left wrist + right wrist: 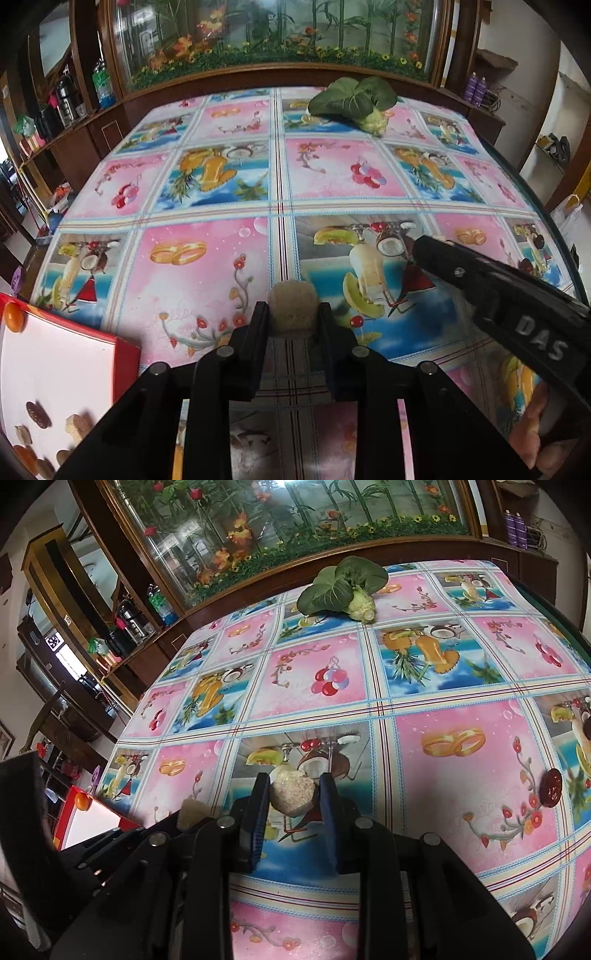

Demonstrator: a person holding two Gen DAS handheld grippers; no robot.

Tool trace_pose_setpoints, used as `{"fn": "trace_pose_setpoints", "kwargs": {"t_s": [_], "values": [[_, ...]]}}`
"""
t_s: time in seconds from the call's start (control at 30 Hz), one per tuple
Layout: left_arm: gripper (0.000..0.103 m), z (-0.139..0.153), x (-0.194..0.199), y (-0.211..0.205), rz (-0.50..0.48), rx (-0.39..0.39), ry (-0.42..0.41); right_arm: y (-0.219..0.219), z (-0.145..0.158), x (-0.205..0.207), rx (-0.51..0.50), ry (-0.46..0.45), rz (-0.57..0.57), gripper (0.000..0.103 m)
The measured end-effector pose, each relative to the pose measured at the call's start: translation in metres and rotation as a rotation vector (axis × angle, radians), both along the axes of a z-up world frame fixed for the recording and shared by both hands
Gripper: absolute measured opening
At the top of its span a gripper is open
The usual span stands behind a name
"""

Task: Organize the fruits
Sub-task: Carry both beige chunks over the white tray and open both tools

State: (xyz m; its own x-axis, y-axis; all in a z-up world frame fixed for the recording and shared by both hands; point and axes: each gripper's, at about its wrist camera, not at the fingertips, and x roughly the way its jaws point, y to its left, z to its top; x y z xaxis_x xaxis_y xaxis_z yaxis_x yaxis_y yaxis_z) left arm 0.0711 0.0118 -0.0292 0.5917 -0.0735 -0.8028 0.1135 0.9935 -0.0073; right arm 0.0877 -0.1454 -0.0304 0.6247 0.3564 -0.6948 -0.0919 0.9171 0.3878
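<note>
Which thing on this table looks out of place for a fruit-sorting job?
The leafy green vegetable lying at the far edge of the table stands out: it is no fruit piece and sits far from the red tray. One dark red slice also lies alone near the right edge.
</note>
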Motion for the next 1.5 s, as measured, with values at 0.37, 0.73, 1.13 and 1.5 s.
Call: {"fn": "trace_pose_setpoints", "kwargs": {"t_s": [0.37,0.73,1.13,1.5], "values": [[0.026,0.049,-0.049,0.01,0.001,0.056,-0.195,0.004,0.009,-0.008,0.006,-0.083,0.009,0.029],[0.026,0.076,-0.097,0.065,0.053,0.043,-0.296,0.013,0.012,-0.016,-0.034,-0.185,0.019,0.029],[0.025,0.063,-0.114,0.127,0.146,0.062,-0.301,0.059,0.018,-0.047,0.015,-0.199,0.072,0.029],[0.026,0.04,-0.119,0.196,0.279,0.034,-0.25,0.161,0.029,-0.078,0.058,-0.255,0.29,0.029]]}}
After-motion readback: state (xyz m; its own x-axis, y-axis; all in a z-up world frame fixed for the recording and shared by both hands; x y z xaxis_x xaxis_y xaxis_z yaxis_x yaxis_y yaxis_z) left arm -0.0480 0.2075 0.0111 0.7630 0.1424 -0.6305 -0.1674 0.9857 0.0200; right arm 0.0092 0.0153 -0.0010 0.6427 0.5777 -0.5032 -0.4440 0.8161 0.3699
